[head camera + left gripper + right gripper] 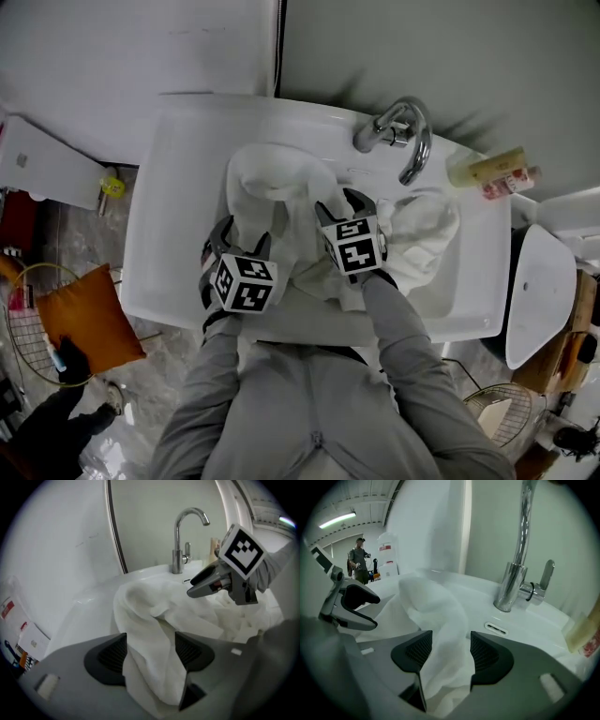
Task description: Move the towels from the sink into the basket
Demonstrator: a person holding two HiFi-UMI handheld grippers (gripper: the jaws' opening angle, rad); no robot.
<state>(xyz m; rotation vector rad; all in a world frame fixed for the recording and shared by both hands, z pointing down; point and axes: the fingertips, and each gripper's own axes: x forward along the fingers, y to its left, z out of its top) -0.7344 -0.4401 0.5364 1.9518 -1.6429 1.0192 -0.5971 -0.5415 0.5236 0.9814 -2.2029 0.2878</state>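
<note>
White towels (272, 178) lie heaped in the white sink (178, 234), with another bunch (422, 230) at its right under the tap. My left gripper (242, 239) reaches down into the left of the heap. In the left gripper view it (150, 644) stands open, with a fold of towel (150, 616) hanging between its pads. My right gripper (344, 206) is at the middle of the heap. In the right gripper view it (451, 651) is open too, with a towel fold (436, 611) loose in the gap.
A chrome faucet (403, 131) curves over the basin's back, with bottles (492, 169) on the rim to its right. On the floor at left, an orange cushion (89, 314) lies against a wire basket (23, 328). Another wire basket (506, 412) stands at the lower right.
</note>
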